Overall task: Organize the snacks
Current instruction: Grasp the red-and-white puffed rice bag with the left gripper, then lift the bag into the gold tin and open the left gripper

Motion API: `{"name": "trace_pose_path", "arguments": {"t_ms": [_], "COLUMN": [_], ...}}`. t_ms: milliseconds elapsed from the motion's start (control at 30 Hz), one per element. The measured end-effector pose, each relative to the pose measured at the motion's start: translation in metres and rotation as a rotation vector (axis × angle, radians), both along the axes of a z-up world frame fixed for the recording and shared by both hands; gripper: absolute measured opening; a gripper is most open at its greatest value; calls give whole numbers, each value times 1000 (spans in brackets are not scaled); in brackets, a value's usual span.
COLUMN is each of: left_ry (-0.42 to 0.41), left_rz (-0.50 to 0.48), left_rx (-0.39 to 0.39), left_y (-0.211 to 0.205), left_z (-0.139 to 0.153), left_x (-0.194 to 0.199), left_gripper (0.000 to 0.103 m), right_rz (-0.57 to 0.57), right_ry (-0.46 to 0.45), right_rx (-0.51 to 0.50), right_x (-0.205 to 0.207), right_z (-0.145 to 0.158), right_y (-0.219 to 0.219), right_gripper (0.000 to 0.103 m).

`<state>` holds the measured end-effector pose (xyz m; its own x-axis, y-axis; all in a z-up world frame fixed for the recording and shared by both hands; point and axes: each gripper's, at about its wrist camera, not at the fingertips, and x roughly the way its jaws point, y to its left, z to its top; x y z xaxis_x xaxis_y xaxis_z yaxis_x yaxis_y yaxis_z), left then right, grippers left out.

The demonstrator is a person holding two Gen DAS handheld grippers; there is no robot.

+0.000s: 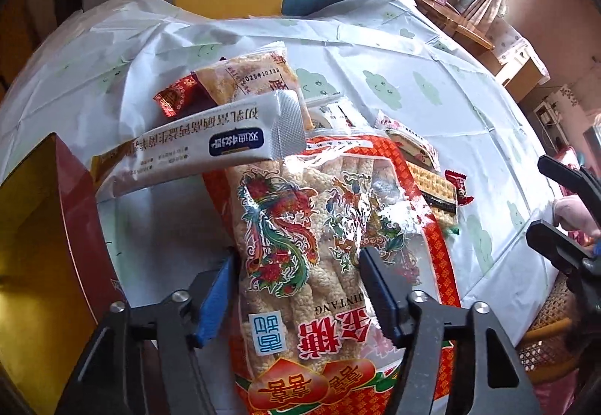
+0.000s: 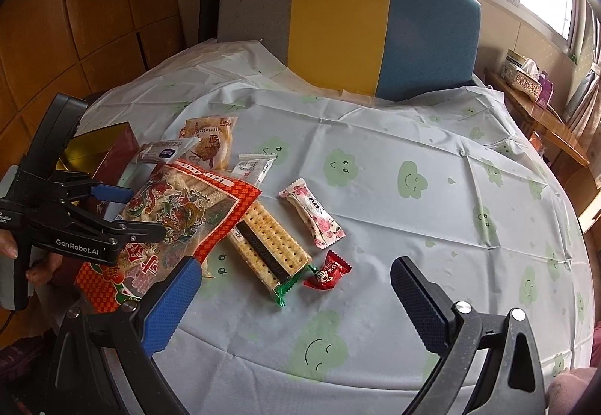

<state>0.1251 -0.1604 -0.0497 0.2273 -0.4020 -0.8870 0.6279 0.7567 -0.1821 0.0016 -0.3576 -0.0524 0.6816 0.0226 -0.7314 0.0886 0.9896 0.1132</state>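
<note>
The left gripper (image 1: 296, 283) straddles the red snack bag (image 1: 319, 227) (jaws apart); the right gripper (image 2: 296, 298) hovers, gaping, empty.

Black plastic frames with silver round screws are seen on the left gripper (image 1: 295, 287) and the right gripper (image 2: 296, 306). One blue textured pad and one dark pad are fitted to each. White "GenRobot.AI" lettering is printed on the left one.

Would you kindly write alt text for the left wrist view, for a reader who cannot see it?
The open left tool straddles a big red bag of puffed rice sticks on a cloud-print tablecloth. A white sachet lies across the bag's far end, a red box stands at left, and smaller snacks lie beyond.
</note>
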Motion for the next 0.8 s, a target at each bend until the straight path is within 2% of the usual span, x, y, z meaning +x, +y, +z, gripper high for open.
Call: {"name": "trace_pose_path", "arguments": {"t_ms": [67,100,133,167,300,433,533,700,800], "left_ry": [-36,-54,-57,-66,-130,-205,-212,-243,-249], "left_rz": [-6,0,-4,-8,-46,-42,-9,40,71], "left_rx": [-10,-16,-33,-41,-42,-45,-88,-147,-168], "left_y": [0,0,1,2,-3,-4,5,30,43], "left_z": [6,11,15,19,26,31,40,64,71], "left_x": [-6,-8,-11,-15,-41,-66,-72,-79,-81], "left_gripper": [46,30,20,18,14,12,11,10,10], "right_rz": [-5,-8,-11,-16,-53,-92,-129,-150,-153], "right_ry": [-1,-2,-3,-4,15,55,83,110,150], "right_rx": [1,1,-1,-5,-1,1,19,43,25], "right_x": [0,1,1,0,2,5,6,5,7], "right_z": [0,1,1,1,-2,-9,-14,-20,-26], "right_y": [-1,-1,-1,-2,-9,-16,-25,-32,-31], "right_gripper": [103,103,103,103,98,89,82,81,72]}}
